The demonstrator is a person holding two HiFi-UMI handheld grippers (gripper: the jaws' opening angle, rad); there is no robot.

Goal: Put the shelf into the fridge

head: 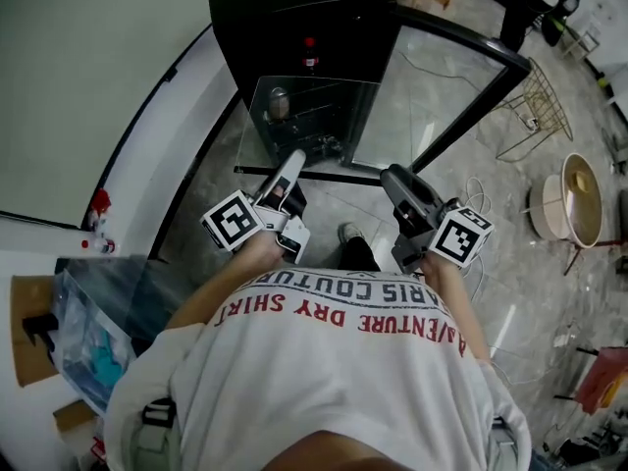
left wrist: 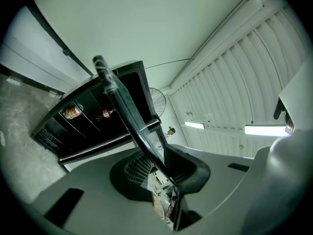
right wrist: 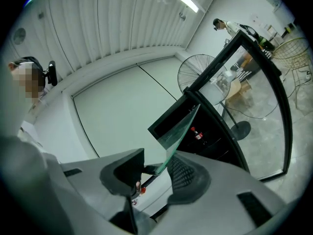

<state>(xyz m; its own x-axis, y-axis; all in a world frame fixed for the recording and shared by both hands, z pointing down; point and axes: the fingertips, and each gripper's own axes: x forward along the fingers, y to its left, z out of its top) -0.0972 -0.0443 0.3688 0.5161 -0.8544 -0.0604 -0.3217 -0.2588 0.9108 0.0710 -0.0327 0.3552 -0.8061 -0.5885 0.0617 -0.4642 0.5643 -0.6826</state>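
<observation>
I hold a clear glass shelf (head: 314, 116) by its near edge, one gripper at each near corner. It hangs tilted in front of the black fridge (head: 285, 27), whose glass door (head: 442, 96) stands open to the right. My left gripper (head: 294, 160) is shut on the shelf's left part. In the left gripper view the shelf edge (left wrist: 122, 106) runs between the pads of that gripper (left wrist: 159, 165). My right gripper (head: 392, 177) grips the right part. In the right gripper view the greenish pane (right wrist: 178, 131) sits between that gripper's jaws (right wrist: 156, 170).
A red-capped bottle (head: 310, 52) and a can (left wrist: 72, 112) stand inside the fridge. A wire chair (head: 535, 116) and a round tub (head: 569, 199) are on the floor at right. A cluttered table (head: 59, 332) is at left. A fan (right wrist: 195, 75) stands behind the door.
</observation>
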